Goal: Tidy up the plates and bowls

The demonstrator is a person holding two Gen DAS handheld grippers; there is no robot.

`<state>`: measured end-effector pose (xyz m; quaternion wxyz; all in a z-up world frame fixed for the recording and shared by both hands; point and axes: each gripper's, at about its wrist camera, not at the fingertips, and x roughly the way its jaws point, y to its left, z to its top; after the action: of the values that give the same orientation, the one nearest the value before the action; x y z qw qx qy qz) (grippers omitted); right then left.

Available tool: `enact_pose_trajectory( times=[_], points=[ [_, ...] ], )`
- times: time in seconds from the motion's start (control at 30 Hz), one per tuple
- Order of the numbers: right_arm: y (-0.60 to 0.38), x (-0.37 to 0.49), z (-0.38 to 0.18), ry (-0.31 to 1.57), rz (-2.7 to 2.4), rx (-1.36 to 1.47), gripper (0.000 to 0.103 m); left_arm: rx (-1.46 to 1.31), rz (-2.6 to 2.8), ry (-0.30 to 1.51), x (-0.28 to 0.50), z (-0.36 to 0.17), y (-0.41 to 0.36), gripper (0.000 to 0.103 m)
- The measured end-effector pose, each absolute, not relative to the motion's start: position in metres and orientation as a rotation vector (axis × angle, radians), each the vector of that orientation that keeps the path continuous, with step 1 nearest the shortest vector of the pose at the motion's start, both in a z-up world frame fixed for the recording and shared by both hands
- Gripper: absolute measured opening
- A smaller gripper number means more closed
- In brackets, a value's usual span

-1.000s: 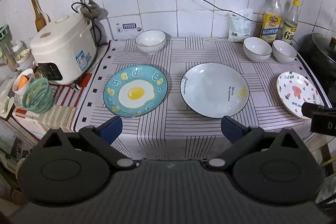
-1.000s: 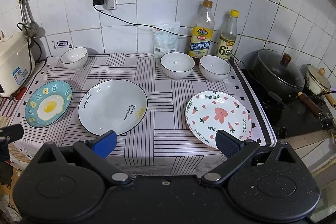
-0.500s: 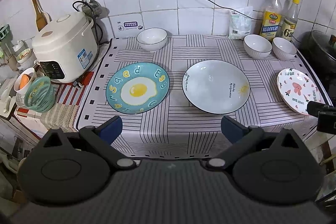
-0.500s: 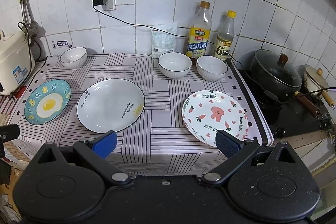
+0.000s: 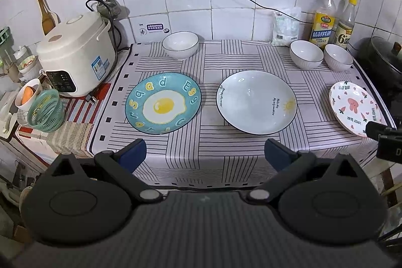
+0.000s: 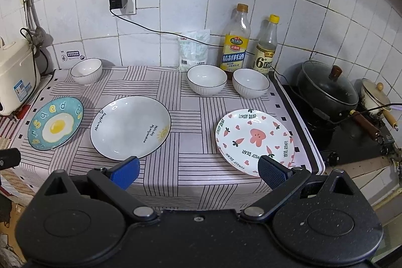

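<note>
Three plates lie on the striped cloth: a blue fried-egg plate (image 5: 163, 102) at left, a white plate with a sun (image 5: 256, 101) in the middle, and a pink bear plate (image 6: 255, 141) at right. One white bowl (image 5: 180, 45) stands at the back left. Two white bowls (image 6: 206, 79) (image 6: 250, 83) stand side by side at the back right. My left gripper (image 5: 205, 155) is open and empty, off the counter's front edge. My right gripper (image 6: 198, 171) is open and empty, its right finger just over the pink plate's near rim.
A white rice cooker (image 5: 75, 54) and a green basket (image 5: 46, 110) stand at left. Two bottles (image 6: 235, 40) (image 6: 266, 47) and a white bag (image 6: 193, 48) line the back wall. A black pot (image 6: 326, 88) sits on the stove at right. A cord (image 6: 160, 30) hangs along the tiles.
Both grippers have drawn back a little from the counter and stayed open. The plates and bowls have not moved.
</note>
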<state>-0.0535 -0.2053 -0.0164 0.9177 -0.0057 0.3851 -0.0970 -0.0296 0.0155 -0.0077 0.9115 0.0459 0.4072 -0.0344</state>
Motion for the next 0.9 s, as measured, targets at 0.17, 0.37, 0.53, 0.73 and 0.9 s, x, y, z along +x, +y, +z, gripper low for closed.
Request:
enact_pose_trajectory(
  times=[0.17, 0.37, 0.53, 0.73, 0.9],
  points=[
    [-0.206, -0.057, -0.014, 0.769, -0.186, -0.002, 0.102, 0.088, -0.084, 0.854, -0.025, -0.005, 0.015, 0.102],
    [-0.205, -0.058, -0.007, 0.714, -0.149, 0.004, 0.102, 0.116, -0.080, 0.845, -0.014, -0.003, 0.010, 0.102],
    [-0.206, -0.048, -0.011, 0.680, -0.142, -0.005, 0.102, 0.103, -0.085, 0.878, 0.008, -0.007, 0.006, 0.102],
    [-0.209, -0.025, -0.036, 0.621, -0.094, 0.021, 0.102, 0.063, -0.108, 0.897, 0.042, -0.030, 0.000, 0.102],
    [-0.223, 0.000, -0.066, 0.559, 0.025, 0.133, 0.101, 0.013, -0.096, 0.919, 0.076, -0.065, -0.004, 0.097]
  ],
)
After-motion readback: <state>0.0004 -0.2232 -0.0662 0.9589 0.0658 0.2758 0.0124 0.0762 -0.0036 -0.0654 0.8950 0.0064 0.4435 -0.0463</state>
